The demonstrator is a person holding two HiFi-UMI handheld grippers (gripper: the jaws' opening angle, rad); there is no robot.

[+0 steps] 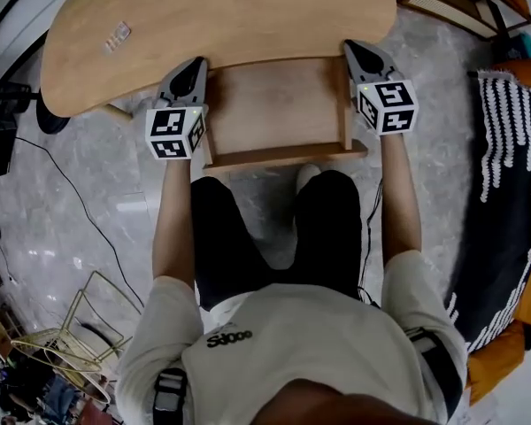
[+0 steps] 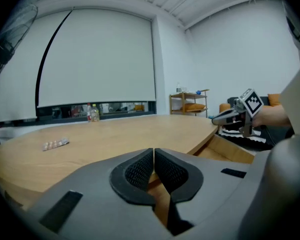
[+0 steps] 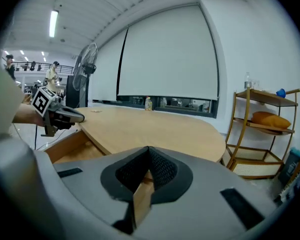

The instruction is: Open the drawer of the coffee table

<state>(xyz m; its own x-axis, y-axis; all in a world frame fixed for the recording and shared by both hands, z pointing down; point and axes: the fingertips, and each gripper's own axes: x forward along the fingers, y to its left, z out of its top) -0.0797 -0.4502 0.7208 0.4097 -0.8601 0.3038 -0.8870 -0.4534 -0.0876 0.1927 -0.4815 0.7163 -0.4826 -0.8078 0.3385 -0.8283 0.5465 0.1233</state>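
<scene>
Coffee table [image 1: 230,16]: one open drawer [image 1: 274,109], left claw [image 1: 193,69], right claw [image 1: 365,56], both clamped

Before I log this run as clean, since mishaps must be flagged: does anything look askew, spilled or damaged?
Nothing stands out. The drawer is open and bare, left gripper and right gripper shut on its side walls; a blister pack lies on the tabletop.

It looks like a living room set up inside a big hall: a stone floor [image 1: 97,158], an orange couch [image 1: 529,76] with a striped blanket [image 1: 511,122], a wooden shelf [image 3: 260,134], a standing fan [image 3: 87,64], a big window blind [image 3: 170,59].
</scene>
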